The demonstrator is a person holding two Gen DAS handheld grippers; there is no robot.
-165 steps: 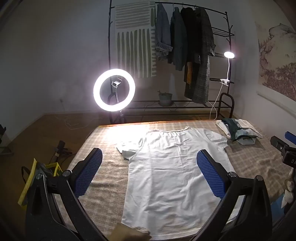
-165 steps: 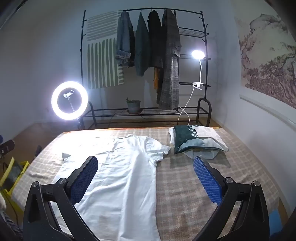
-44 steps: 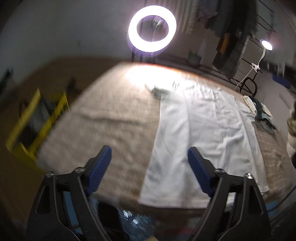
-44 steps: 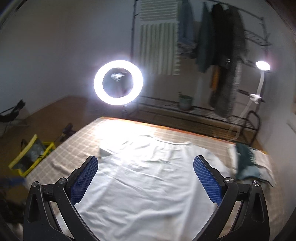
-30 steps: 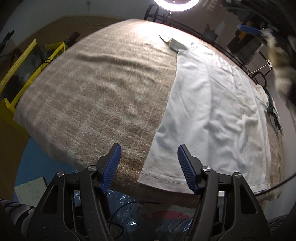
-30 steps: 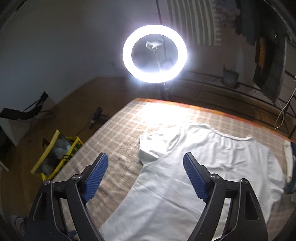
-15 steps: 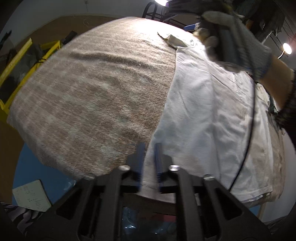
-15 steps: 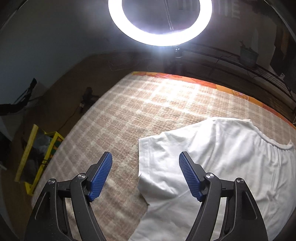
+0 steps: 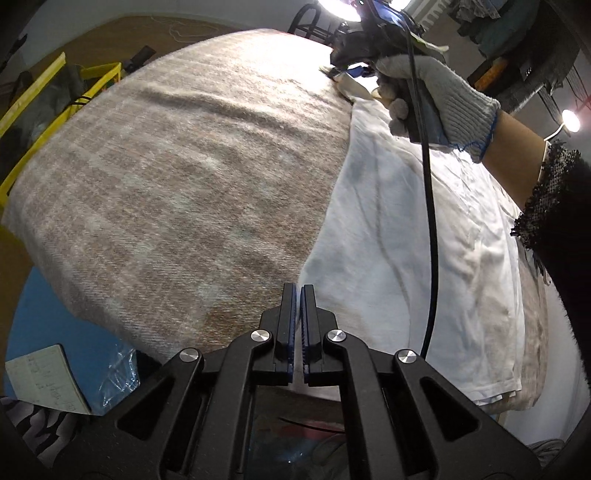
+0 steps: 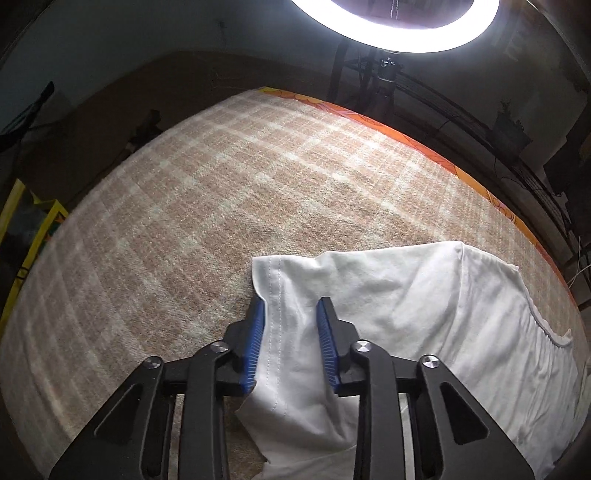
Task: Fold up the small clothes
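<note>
A white T-shirt (image 9: 424, 240) lies flat on a checked blanket (image 9: 184, 166). My left gripper (image 9: 297, 290) is shut at the shirt's near hem corner, where the side edge runs in between its fingertips. In the right wrist view my right gripper (image 10: 291, 314) stands over the sleeve (image 10: 288, 280), its jaws closing. The sleeve cloth is bunched between the blue pads and fills the gap. In the left wrist view a gloved hand (image 9: 436, 99) holds that gripper at the shirt's far corner.
A black cable (image 9: 430, 221) hangs across the shirt from the gloved hand. A ring light (image 10: 399, 33) stands past the blanket's far edge. A yellow crate (image 9: 44, 92) sits on the floor to the left. A notebook (image 9: 40, 376) lies on blue flooring below the near edge.
My left jaws have shut at the hem corner. My right gripper has come down onto the sleeve, and its jaws have narrowed around the cloth.
</note>
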